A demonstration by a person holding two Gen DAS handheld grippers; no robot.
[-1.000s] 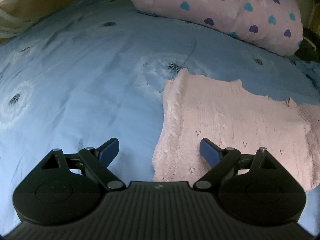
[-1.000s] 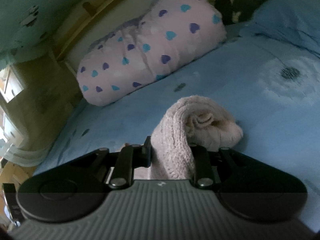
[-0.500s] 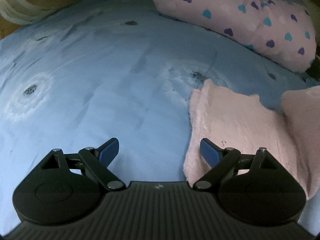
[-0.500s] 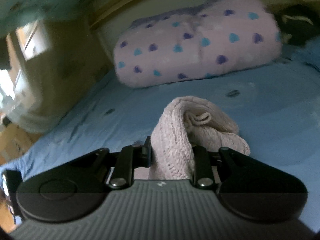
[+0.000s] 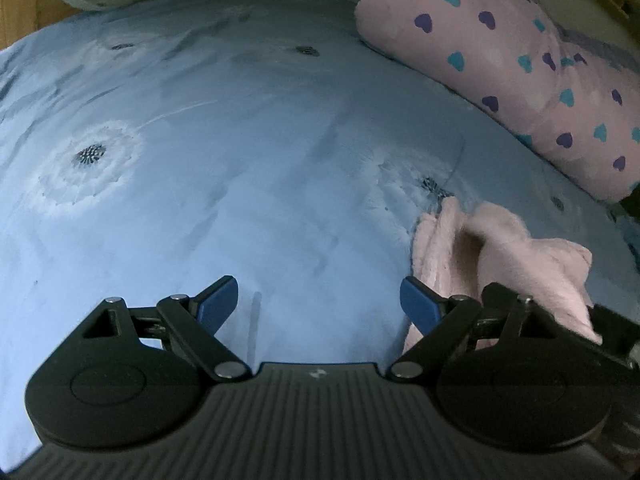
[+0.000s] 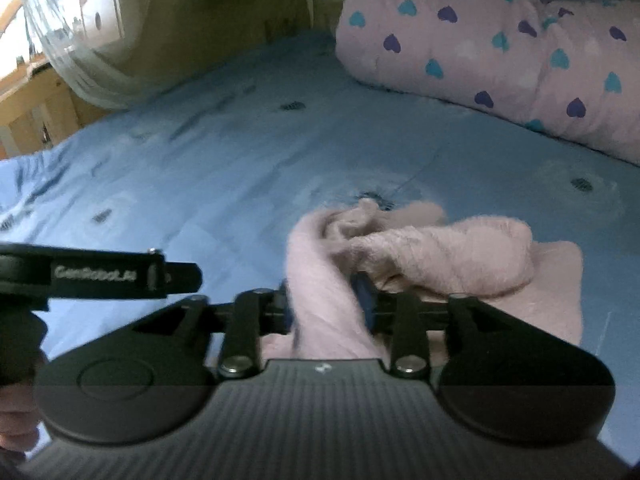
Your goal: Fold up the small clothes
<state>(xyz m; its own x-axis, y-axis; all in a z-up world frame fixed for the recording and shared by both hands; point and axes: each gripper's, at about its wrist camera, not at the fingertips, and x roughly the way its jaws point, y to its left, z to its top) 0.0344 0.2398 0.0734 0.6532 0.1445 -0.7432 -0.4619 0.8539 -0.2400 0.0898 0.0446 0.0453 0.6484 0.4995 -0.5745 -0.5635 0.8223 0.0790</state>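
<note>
A small pink knit garment (image 6: 460, 256) lies partly folded over itself on the blue bed sheet (image 6: 240, 168). My right gripper (image 6: 326, 304) is shut on a bunched edge of it, which drapes back toward the camera. In the left wrist view the garment (image 5: 520, 256) sits bunched at the right, beside and behind the right finger. My left gripper (image 5: 318, 302) is open and empty over bare sheet (image 5: 240, 200). The left gripper's body (image 6: 100, 276) shows at the left edge of the right wrist view.
A pink pillow with blue and purple hearts (image 5: 520, 60) lies at the back right, also in the right wrist view (image 6: 500, 52). A sheer curtain (image 6: 80, 40) and wooden furniture stand at the far left beyond the bed edge.
My right gripper has carried the held edge leftward, folding the garment over itself. My left gripper has shifted left, off the garment and over bare sheet, still open.
</note>
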